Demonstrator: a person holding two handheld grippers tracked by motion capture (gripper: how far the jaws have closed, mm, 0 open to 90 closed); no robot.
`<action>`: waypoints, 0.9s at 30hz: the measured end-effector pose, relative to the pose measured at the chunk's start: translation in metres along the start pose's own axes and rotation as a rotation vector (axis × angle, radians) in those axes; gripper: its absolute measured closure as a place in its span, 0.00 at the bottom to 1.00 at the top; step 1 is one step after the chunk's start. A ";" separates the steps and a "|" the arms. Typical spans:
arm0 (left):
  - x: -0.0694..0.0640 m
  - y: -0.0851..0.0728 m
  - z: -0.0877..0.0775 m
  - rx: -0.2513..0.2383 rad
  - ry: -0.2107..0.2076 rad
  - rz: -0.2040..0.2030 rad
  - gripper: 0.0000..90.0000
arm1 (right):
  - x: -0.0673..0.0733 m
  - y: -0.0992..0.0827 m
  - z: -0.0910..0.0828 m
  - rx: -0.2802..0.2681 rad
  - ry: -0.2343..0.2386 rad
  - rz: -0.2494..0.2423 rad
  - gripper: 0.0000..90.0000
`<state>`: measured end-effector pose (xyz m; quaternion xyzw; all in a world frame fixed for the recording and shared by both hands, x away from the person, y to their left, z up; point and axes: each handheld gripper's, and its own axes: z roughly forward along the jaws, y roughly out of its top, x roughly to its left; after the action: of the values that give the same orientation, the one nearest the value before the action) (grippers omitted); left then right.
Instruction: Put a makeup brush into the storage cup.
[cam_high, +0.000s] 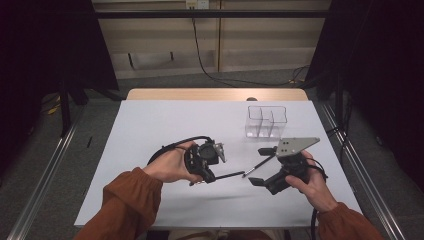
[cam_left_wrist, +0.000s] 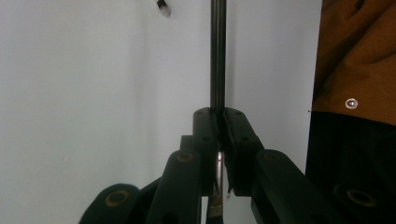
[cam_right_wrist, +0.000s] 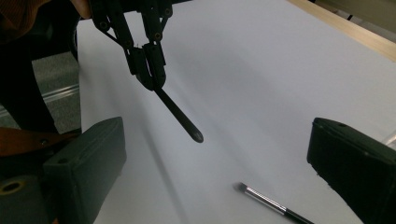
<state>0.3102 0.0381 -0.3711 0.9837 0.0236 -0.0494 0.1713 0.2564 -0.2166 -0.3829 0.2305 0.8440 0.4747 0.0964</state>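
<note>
Your left gripper (cam_high: 214, 175) fingers pinch a dark pen (cam_right_wrist: 180, 116) (tip free, off the desk (cam_high: 165, 120)). Right gripper (cam_high: 262, 165) fingers spread wide; brush (cam_right_wrist: 271, 203) lies at its 6 o'clock. Next, probably: lower, grasp brush.

The person wears rust-orange long sleeves (cam_high: 131, 200), gathered at the cuffs; the cloth shows a fine ribbed weave and one small silver snap (cam_left_wrist: 351, 103); dark trousers sit below it. The left gripper (cam_high: 212, 176) is matt black, its jointed links pinned with brass-coloured rivets, and a black cable loops from its back; the right gripper (cam_high: 262, 166) has blocky black jaws and a grey three-cornered plate (cam_high: 296, 145) dotted with small screws; a black cable trails from it too.
</note>
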 end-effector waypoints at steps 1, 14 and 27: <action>0.000 0.000 0.000 -0.003 0.003 0.003 0.94 | 0.000 0.003 0.002 0.017 0.007 -0.008 0.05; 0.000 0.000 0.001 0.015 0.004 0.016 0.93 | -0.003 0.029 0.015 0.171 0.056 -0.099 0.07; -0.002 0.003 0.003 0.022 -0.005 0.029 0.93 | 0.002 0.038 0.044 0.392 0.164 -0.196 0.19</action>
<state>0.3080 0.0347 -0.3724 0.9856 0.0082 -0.0496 0.1613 0.2833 -0.1652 -0.3739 0.1225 0.9434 0.3071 0.0263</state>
